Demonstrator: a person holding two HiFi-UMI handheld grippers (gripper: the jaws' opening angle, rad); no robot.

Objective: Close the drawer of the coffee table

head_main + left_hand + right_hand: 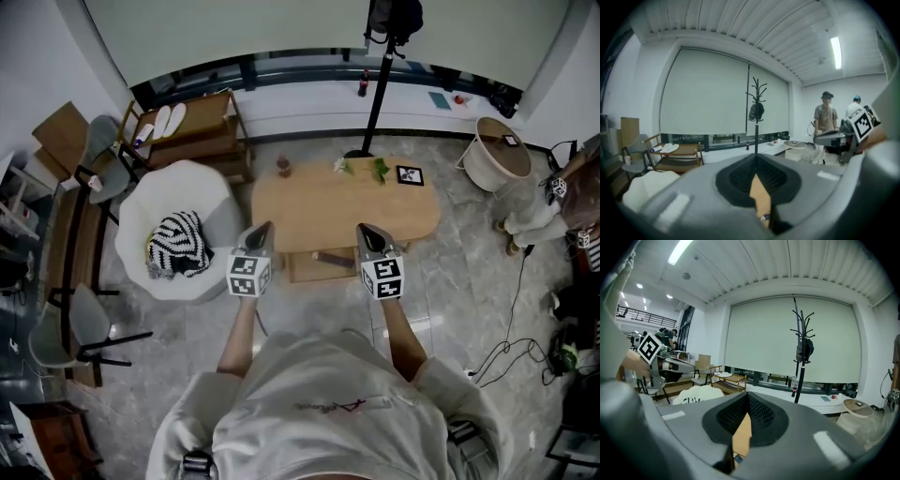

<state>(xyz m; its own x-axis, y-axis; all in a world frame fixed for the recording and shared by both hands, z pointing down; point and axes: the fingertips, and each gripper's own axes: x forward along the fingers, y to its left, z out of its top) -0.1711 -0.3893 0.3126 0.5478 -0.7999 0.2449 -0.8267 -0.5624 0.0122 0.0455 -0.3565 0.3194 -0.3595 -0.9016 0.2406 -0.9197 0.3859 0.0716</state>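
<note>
The oval wooden coffee table (347, 211) stands just ahead of me in the head view. Its drawer (305, 267) is pulled out on the near side, with a dark object lying in it. My left gripper (264, 226) is over the table's near left edge and my right gripper (364, 229) over its near edge, with the drawer between them. Both are shut and hold nothing. In the left gripper view the jaws meet at the tips of the left gripper (755, 157), and a strip of tabletop (760, 199) shows below. The right gripper (748, 394) looks the same.
A white armchair (155, 202) with a striped cushion (178, 244) sits left of the table. On the tabletop are a small bottle (284, 167), flowers (361, 169) and a marker card (410, 175). A coat stand (380, 75) stands behind, a round basket table (497, 155) and a person (553, 202) at right.
</note>
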